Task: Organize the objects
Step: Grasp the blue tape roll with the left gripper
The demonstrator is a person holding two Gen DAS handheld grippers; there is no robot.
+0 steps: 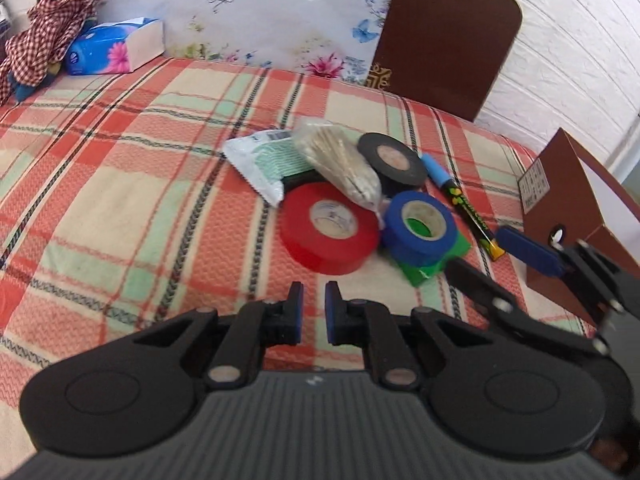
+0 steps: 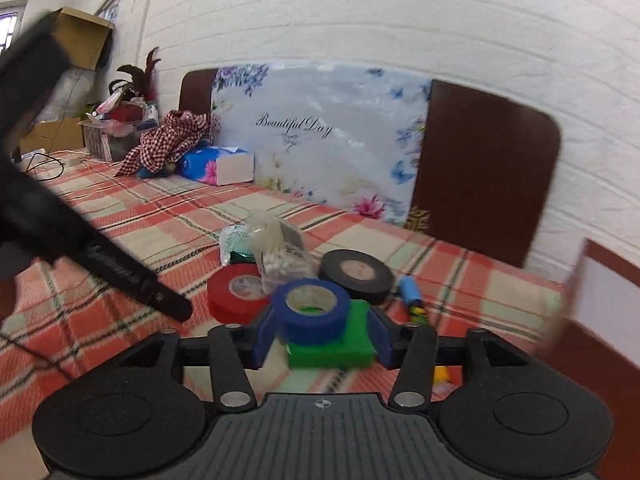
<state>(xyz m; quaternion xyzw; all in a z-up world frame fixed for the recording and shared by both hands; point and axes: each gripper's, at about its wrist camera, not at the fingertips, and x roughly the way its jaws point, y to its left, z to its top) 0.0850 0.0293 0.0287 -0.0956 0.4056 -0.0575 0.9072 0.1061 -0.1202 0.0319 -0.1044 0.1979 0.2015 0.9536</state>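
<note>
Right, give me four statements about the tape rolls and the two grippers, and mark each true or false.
1. The blue tape roll sits on the green block. True.
2. The left gripper holds the red tape roll. False: it is empty, short of the roll.
3. The right gripper has its fingers either side of the green block. True.
4. The black tape roll is stacked on the red one. False: it lies on the blanket beyond it.

Ahead of me a white brick-pattern wall (image 2: 360,20) rises behind a brown headboard (image 2: 484,176) with a floral "Beautiful Day" panel (image 2: 320,132). A red, cream and green plaid blanket (image 1: 120,184) covers the bed. Far left, a cardboard box (image 2: 82,36) stands beside a window (image 2: 10,28).
</note>
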